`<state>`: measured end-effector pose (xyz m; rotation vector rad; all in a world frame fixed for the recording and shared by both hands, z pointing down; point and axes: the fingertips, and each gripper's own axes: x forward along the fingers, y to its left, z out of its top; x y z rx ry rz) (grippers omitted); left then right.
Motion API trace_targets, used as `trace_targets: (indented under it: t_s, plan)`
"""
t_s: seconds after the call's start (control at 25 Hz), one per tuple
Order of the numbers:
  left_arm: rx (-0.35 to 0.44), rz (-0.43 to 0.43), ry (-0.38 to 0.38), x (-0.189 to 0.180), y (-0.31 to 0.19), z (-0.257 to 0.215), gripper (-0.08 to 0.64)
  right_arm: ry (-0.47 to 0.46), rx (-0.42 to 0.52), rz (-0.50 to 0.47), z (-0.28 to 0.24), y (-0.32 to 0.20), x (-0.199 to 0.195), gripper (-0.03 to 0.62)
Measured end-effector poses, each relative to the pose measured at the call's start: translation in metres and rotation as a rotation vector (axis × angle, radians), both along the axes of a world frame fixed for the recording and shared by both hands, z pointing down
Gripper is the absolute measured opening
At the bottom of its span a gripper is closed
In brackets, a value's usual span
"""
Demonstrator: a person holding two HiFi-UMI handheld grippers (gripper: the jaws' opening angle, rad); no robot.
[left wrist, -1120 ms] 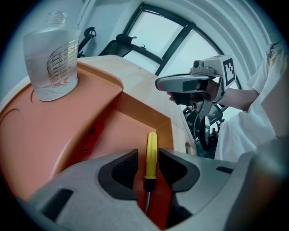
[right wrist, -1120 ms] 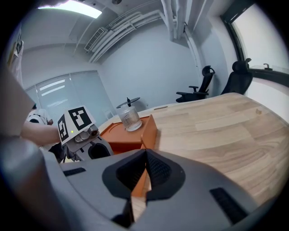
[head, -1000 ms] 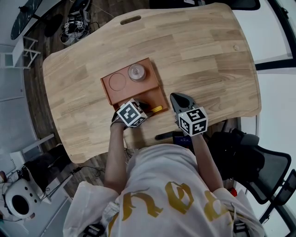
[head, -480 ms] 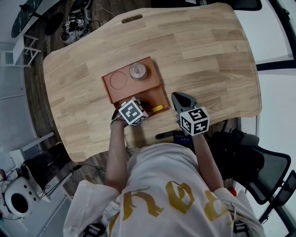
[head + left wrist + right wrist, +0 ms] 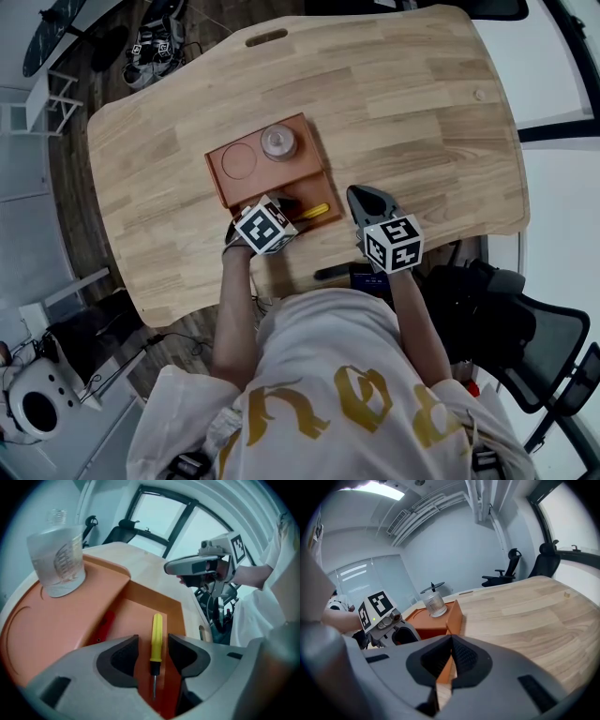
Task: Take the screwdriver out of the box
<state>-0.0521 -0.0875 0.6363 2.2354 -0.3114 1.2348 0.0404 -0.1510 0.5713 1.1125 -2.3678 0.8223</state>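
Observation:
A screwdriver with a yellow handle (image 5: 156, 637) (image 5: 314, 211) lies flat on the floor of the orange box (image 5: 217, 180) (image 5: 56, 630), in its near compartment. My left gripper (image 5: 153, 656) (image 5: 292, 208) points down into that compartment. Its jaws are opening, and the screwdriver lies between the pads with a gap on each side. A red tool (image 5: 104, 626) lies to the left of it. My right gripper (image 5: 451, 644) (image 5: 367, 202) is shut on nothing, just right of the box's near corner (image 5: 454, 616) above the table.
A clear lidded jar (image 5: 278, 143) (image 5: 57, 559) stands on the box's raised far part beside a round recess (image 5: 238, 162). Dark items (image 5: 337, 274) lie at the front edge of the wooden table (image 5: 422, 112). An office chair (image 5: 525, 347) stands to the right of the person.
The left gripper's marker cube has shifted slightly left and away from the person, so more of the yellow handle shows beside it. The right gripper has stayed where it was.

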Motion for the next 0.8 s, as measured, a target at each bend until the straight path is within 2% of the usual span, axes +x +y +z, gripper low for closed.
trace_targets:
  t_s: [0.12, 0.6, 0.8]
  plan:
    - [0.039, 0.074, -0.065, 0.002, 0.008, 0.014, 0.178, 0.001, 0.004, -0.004, -0.002, 0.002, -0.002, 0.012]
    - [0.156, 0.078, -0.111, 0.001, 0.003, 0.016, 0.169, 0.006, 0.012, -0.011, -0.005, 0.003, -0.003, 0.011]
    - [0.158, 0.062, -0.130, 0.000, 0.002, 0.020, 0.169, 0.008, 0.013, -0.011, -0.003, 0.002, -0.002, 0.011]
